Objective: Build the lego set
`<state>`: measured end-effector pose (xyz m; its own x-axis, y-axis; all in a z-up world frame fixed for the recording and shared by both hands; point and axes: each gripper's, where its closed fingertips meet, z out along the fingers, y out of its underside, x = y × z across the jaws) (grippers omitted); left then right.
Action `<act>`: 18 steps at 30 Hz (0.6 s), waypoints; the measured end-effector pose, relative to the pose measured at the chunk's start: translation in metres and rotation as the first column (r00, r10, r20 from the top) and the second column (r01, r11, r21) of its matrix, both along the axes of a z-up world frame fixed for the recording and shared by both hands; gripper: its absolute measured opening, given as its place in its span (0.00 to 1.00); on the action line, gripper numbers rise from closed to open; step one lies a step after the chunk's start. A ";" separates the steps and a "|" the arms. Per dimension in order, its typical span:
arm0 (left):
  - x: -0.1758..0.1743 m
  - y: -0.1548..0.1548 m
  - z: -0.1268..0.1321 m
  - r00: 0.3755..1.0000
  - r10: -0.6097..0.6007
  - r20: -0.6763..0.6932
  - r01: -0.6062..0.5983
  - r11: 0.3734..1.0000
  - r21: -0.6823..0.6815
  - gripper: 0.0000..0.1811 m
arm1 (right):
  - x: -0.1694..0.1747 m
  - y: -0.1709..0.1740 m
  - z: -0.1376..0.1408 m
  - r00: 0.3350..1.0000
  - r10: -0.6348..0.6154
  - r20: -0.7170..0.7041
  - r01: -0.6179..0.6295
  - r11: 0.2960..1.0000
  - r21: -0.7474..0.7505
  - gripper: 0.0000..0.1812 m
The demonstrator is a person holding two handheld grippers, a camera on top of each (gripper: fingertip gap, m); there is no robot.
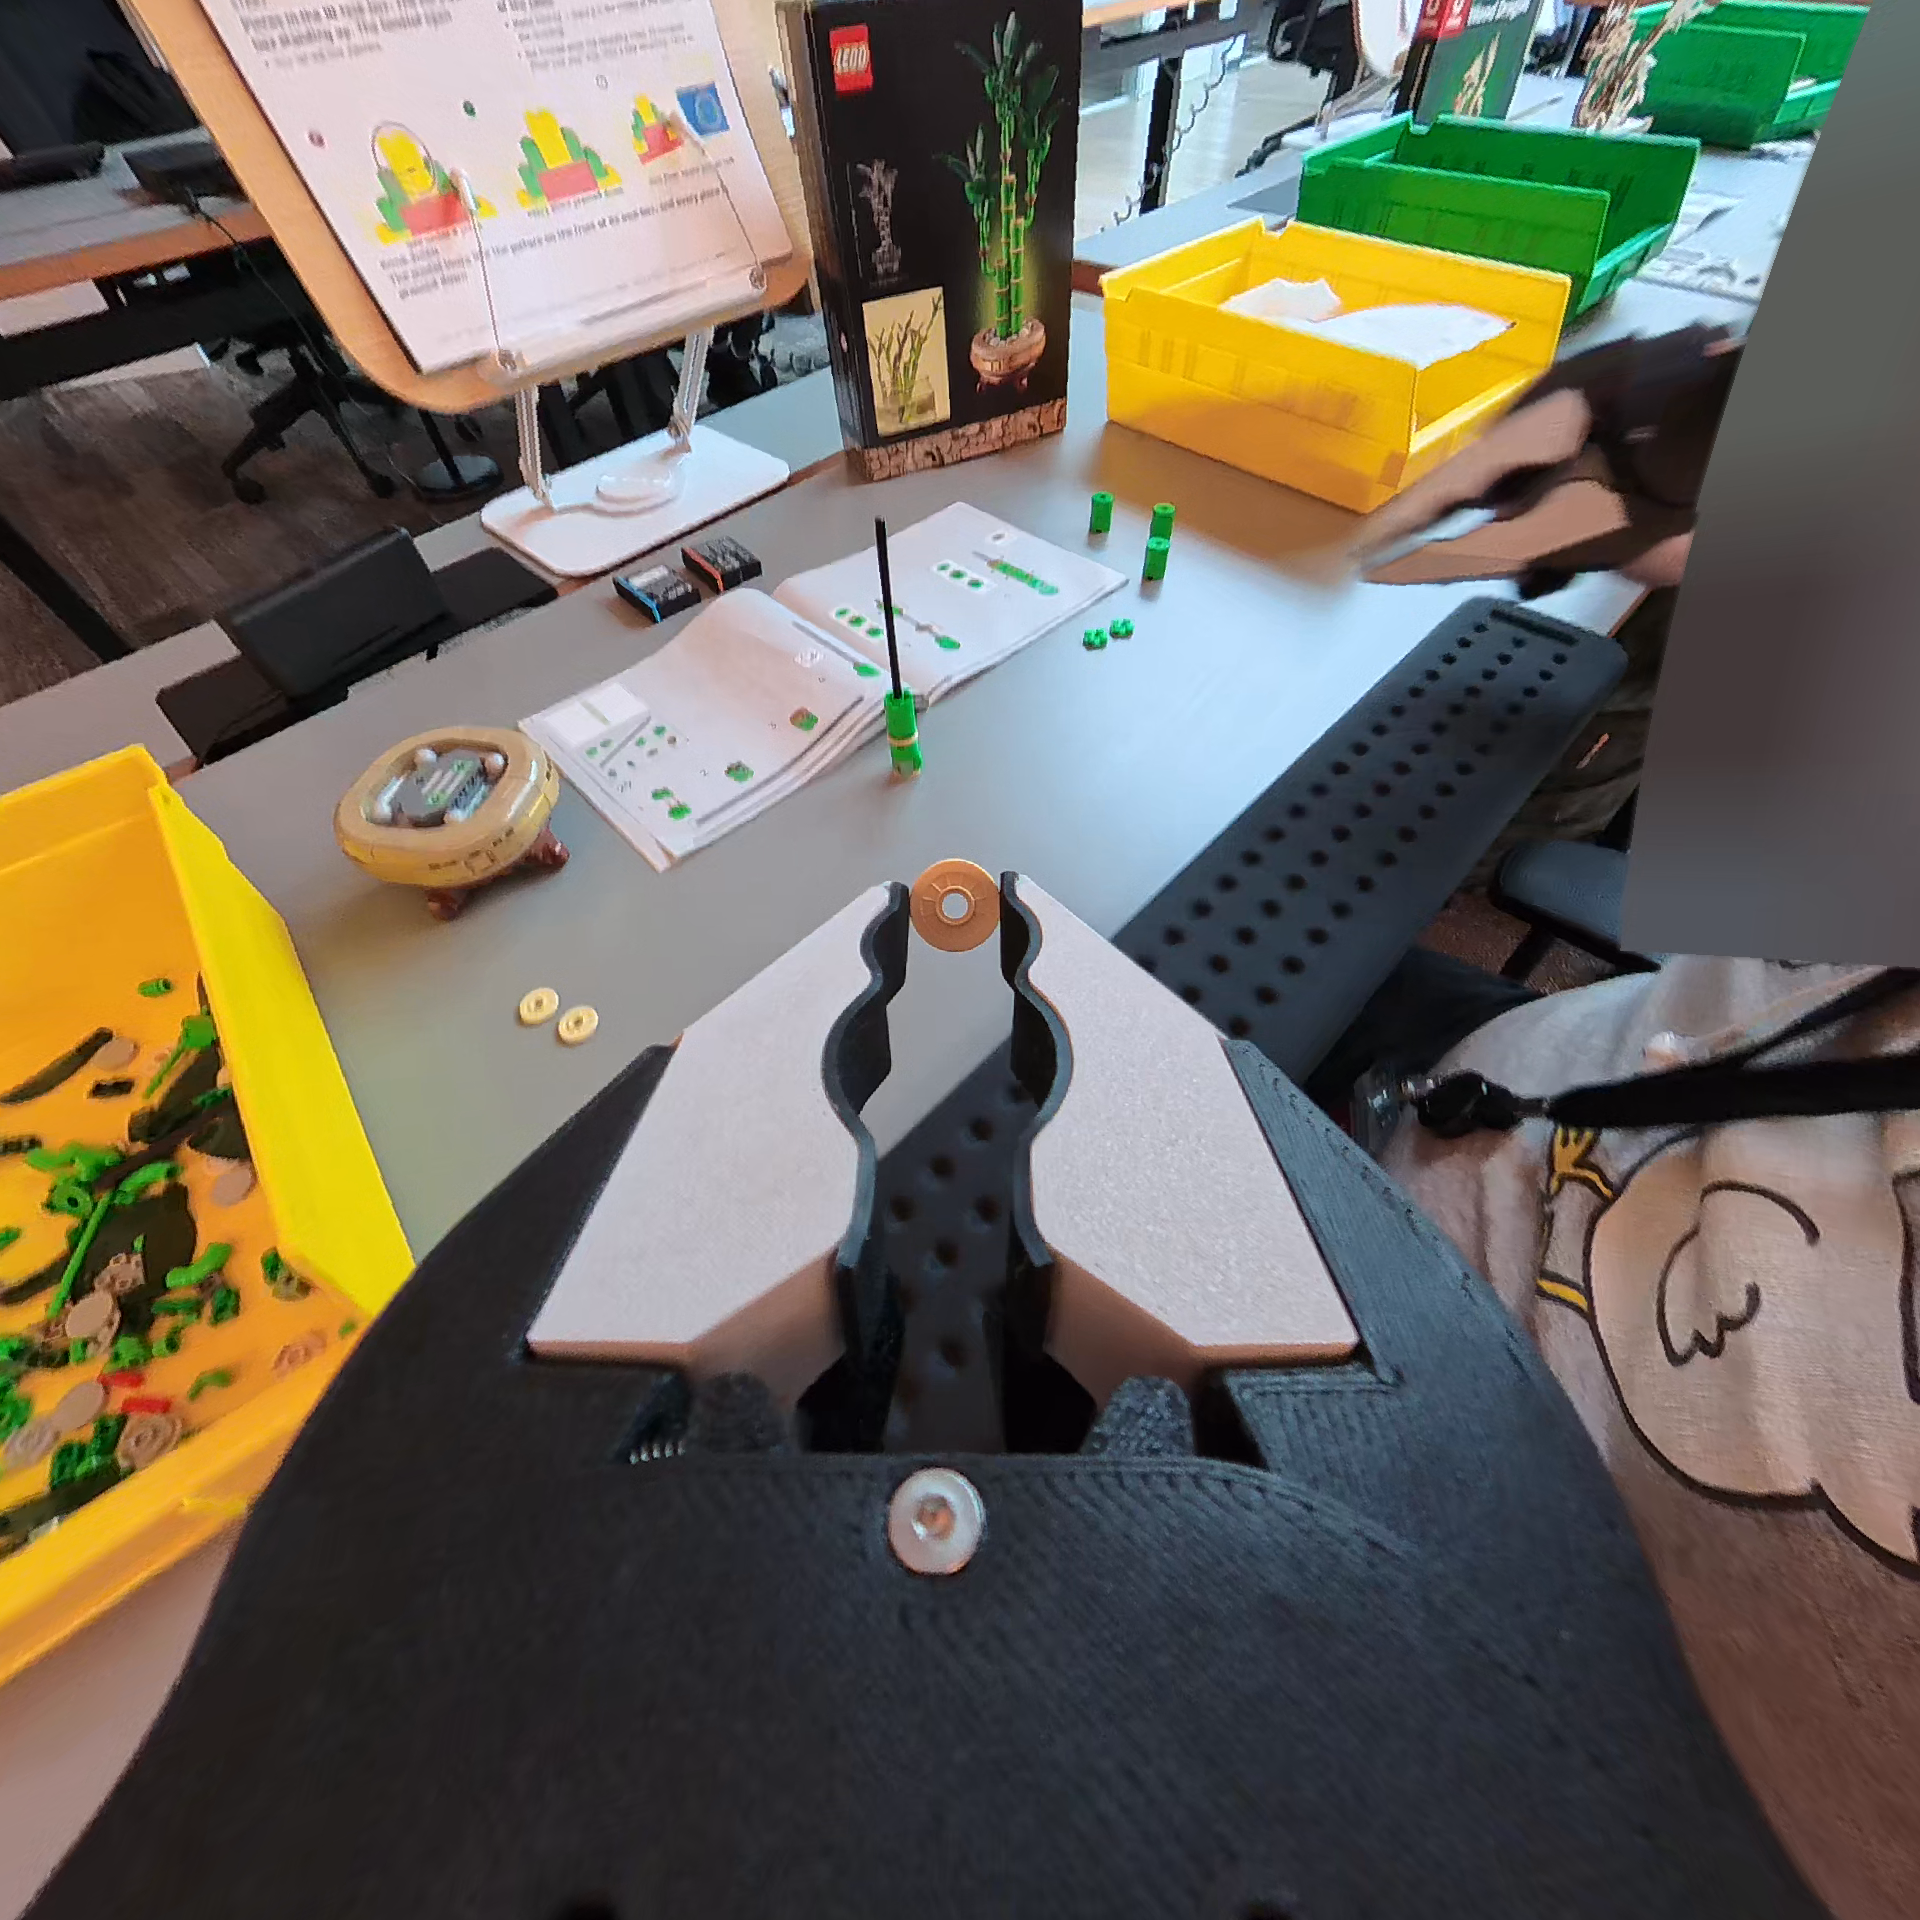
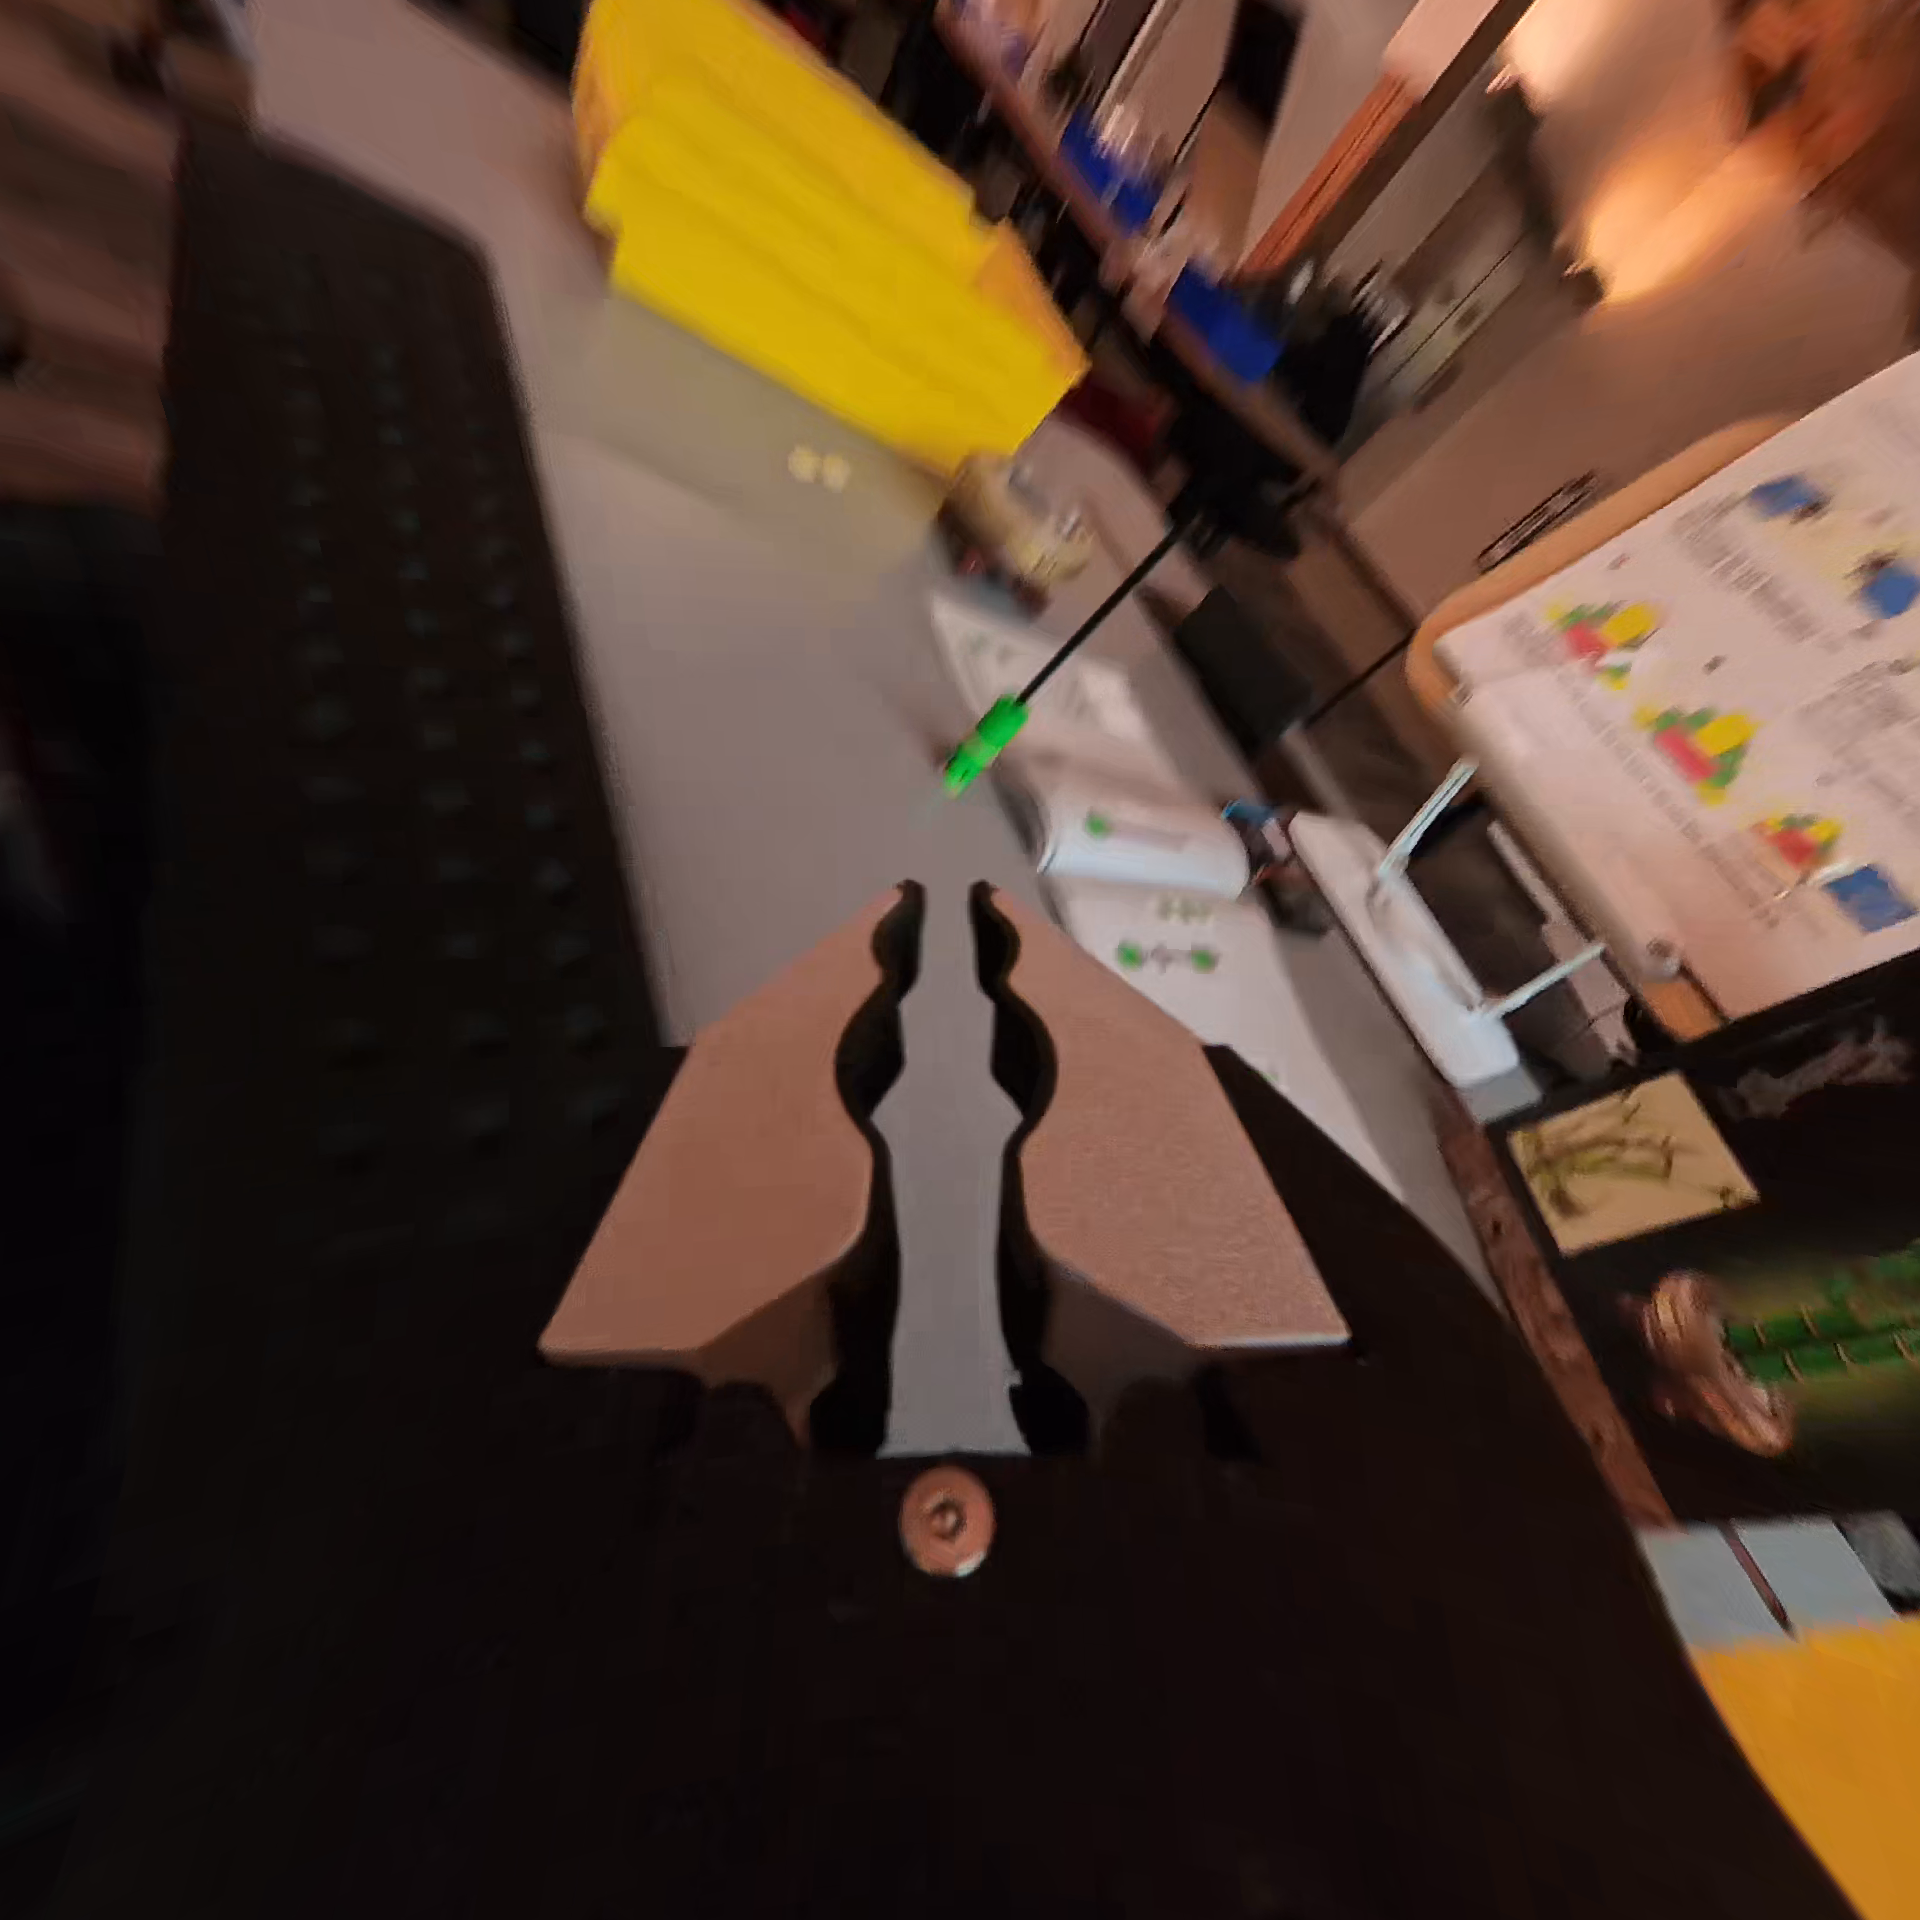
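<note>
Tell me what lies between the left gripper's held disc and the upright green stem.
Left wrist view: bare grey table between the tan disc and green stem.

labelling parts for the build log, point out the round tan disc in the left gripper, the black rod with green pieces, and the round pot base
round tan disc [image 1: 954, 905], left wrist view, its flat face
black rod [image 1: 886, 603], left wrist view, mid shaft
pot base [image 1: 447, 805], left wrist view, its top

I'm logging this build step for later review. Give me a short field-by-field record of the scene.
left gripper: shut on tan round plate, held above the table
right gripper: slightly open, nothing held, view blurred
stalk: black rod in green pieces, upright beside the open booklet
spare round plates: two, on the table
pot base: left of the booklet
</note>
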<state>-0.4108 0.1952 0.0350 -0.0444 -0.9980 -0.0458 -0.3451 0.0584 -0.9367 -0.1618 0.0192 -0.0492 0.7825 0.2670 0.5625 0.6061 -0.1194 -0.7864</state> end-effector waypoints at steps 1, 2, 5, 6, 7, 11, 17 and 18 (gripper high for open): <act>0.005 0.000 0.004 1.000 -0.006 0.010 0.006 1.000 0.002 0.08 | 0.002 0.023 0.010 0.998 0.007 -0.062 -0.004 0.999 0.046 0.13; 0.011 -0.001 0.009 1.000 -0.016 0.017 0.016 1.000 0.003 0.08 | 0.003 0.048 0.013 0.990 0.022 -0.142 -0.018 0.999 0.032 0.21; 0.031 -0.005 0.023 0.998 -0.056 0.012 0.056 0.998 0.021 0.08 | 0.021 0.126 0.004 0.936 -0.054 -0.348 0.023 0.996 -0.090 0.32; 0.036 -0.006 0.025 0.998 -0.066 0.005 0.066 0.997 0.038 0.08 | 0.025 0.145 -0.007 0.912 -0.091 -0.400 0.027 0.986 -0.163 0.32; 0.040 -0.007 0.026 0.997 -0.073 -0.001 0.073 0.996 0.056 0.08 | 0.027 0.158 -0.018 0.888 -0.126 -0.443 0.021 0.972 -0.235 0.31; 0.044 -0.013 0.023 0.997 -0.082 0.008 0.081 0.996 0.040 0.08 | 0.015 0.187 -0.045 0.797 -0.177 -0.578 -0.035 0.941 -0.336 0.27; 0.046 -0.002 0.012 0.998 -0.067 0.000 0.067 0.998 -0.007 0.08 | 0.008 0.205 -0.088 0.758 -0.288 -0.585 -0.005 0.895 -0.447 0.27; 0.048 0.000 0.010 0.998 -0.070 -0.008 0.069 0.997 -0.015 0.08 | 0.006 0.207 -0.092 0.760 -0.290 -0.582 -0.011 0.889 -0.457 0.26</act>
<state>-0.3631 0.1952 0.0448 -0.1141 -0.9930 -0.0304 -0.3489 0.0687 -0.9346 -0.1562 0.2261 -0.1413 0.9573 0.2098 -0.1991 -0.0492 -0.5602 -0.8269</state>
